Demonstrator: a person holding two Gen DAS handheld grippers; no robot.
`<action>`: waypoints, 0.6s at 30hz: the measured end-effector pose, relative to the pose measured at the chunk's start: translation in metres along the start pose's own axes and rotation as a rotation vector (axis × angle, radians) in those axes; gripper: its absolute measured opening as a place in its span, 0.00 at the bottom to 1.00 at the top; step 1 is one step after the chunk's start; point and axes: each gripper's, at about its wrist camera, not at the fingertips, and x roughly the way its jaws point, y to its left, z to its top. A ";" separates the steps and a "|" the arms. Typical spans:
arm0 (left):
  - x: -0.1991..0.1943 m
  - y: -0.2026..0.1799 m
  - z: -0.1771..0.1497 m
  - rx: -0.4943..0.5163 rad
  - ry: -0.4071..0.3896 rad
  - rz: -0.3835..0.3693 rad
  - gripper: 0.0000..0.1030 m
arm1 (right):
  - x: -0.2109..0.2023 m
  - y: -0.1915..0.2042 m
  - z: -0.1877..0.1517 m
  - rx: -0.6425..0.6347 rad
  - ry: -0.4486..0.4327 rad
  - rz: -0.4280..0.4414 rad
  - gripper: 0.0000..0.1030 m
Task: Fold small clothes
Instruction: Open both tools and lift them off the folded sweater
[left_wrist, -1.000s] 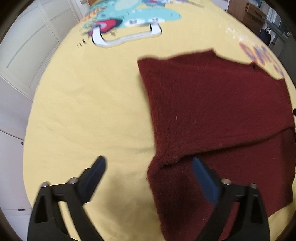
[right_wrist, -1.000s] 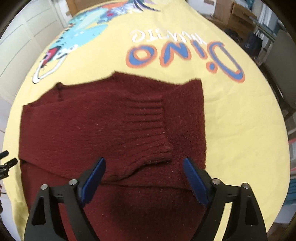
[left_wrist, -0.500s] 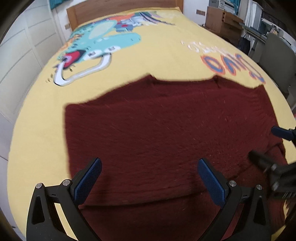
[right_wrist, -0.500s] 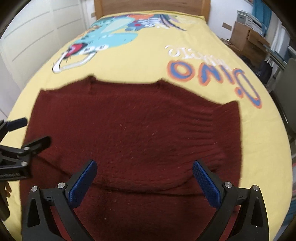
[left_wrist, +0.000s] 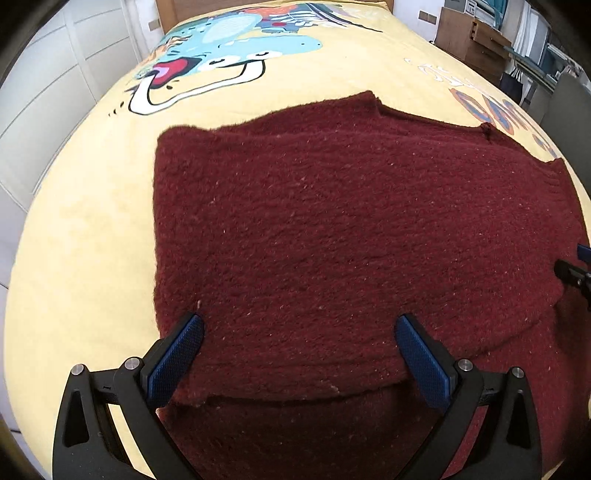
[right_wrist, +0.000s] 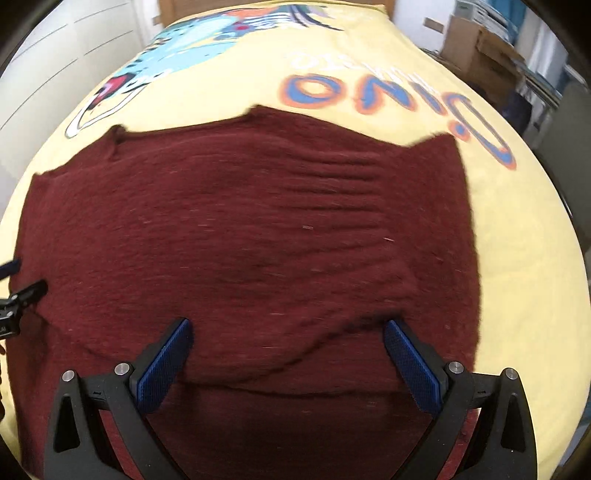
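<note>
Two fisheye views, each looking steeply down along a gripper's own two fingers from close above a yellow bedspread (left_wrist: 92, 229). The left wrist view sits over the left part of a dark red sweater (left_wrist: 332, 229), the right wrist view over its right part. Both share the sweater's middle and the bedspread's far end.
</note>
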 end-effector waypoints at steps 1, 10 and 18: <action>0.000 0.000 -0.001 -0.004 -0.005 -0.001 0.99 | 0.000 -0.004 -0.001 0.009 -0.003 -0.001 0.99; -0.023 0.003 0.006 -0.028 0.041 -0.056 0.99 | -0.012 -0.012 -0.003 0.032 0.012 0.030 0.99; -0.092 -0.002 -0.008 -0.001 0.002 -0.100 0.99 | -0.089 -0.013 -0.022 0.013 -0.051 0.067 1.00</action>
